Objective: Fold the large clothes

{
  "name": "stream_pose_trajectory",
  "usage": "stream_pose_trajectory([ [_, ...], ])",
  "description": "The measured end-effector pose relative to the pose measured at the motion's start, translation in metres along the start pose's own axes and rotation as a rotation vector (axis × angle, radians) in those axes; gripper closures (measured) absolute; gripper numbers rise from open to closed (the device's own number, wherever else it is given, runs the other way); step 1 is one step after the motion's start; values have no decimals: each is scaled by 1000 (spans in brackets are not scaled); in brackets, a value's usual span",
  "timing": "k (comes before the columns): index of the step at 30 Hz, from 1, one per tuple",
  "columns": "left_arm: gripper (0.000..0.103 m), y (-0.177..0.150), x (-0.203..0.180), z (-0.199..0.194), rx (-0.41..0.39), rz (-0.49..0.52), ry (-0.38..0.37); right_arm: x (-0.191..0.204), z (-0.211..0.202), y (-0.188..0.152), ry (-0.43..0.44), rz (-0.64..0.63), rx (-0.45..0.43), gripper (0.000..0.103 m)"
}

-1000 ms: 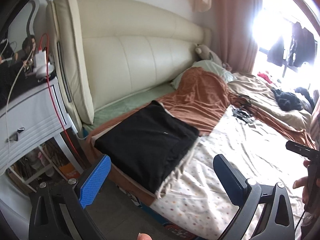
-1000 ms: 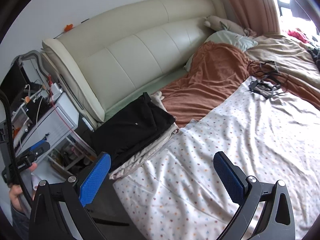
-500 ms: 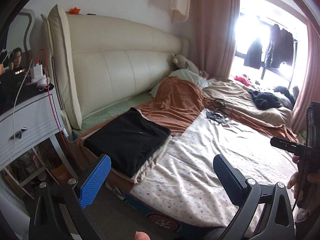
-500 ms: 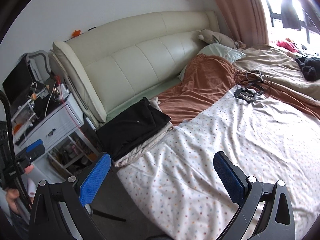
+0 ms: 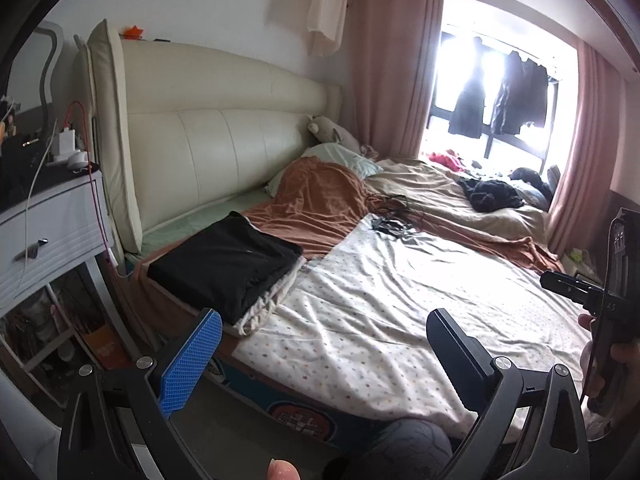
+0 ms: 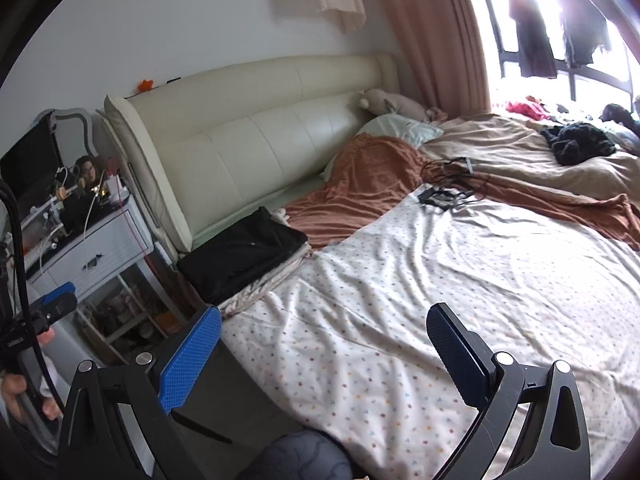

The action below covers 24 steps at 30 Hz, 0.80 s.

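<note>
A folded black garment [image 5: 228, 264] lies on a folded cream one [image 5: 264, 308] at the bed's left near corner; the stack also shows in the right wrist view [image 6: 244, 256]. A crumpled dark garment [image 5: 490, 194] lies far across the bed, also seen in the right wrist view [image 6: 576, 144]. My left gripper [image 5: 320, 360] is open and empty, held back from the bed's edge. My right gripper [image 6: 320, 356] is open and empty, over the dotted sheet's near edge [image 6: 400, 320].
A white nightstand [image 5: 48, 232] with cables stands left of the cream headboard [image 5: 224, 140]. A rust blanket [image 5: 316, 204], a tan blanket [image 5: 436, 188], a pillow [image 5: 340, 158] and tangled cables [image 5: 392, 220] lie on the bed. Clothes hang at the window [image 5: 500, 104].
Both grippers have pulled back and up from the bed, so the folded stack looks smaller and more of the room and window shows. Both stay open and empty.
</note>
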State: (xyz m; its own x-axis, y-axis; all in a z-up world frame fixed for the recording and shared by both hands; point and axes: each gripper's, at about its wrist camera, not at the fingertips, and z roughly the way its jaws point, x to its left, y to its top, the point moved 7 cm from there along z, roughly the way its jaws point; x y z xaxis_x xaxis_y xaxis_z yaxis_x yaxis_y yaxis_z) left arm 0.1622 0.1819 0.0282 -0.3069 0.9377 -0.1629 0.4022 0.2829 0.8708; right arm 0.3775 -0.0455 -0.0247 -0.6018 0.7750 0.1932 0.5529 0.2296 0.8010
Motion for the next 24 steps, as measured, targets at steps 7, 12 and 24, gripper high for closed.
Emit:
stream_pose_trajectory([
  [7, 1, -26, -23, -32, -49, 42, -32, -7, -54, -31, -47, 13, -71, 0],
  [12, 1, -39, -34, -48, -67, 51, -45, -2, -86, -55, -84, -1, -91, 0],
  [24, 1, -76, -62, -86, -127, 136, -54, 23, -142, -113, -154, -18, -141, 0],
])
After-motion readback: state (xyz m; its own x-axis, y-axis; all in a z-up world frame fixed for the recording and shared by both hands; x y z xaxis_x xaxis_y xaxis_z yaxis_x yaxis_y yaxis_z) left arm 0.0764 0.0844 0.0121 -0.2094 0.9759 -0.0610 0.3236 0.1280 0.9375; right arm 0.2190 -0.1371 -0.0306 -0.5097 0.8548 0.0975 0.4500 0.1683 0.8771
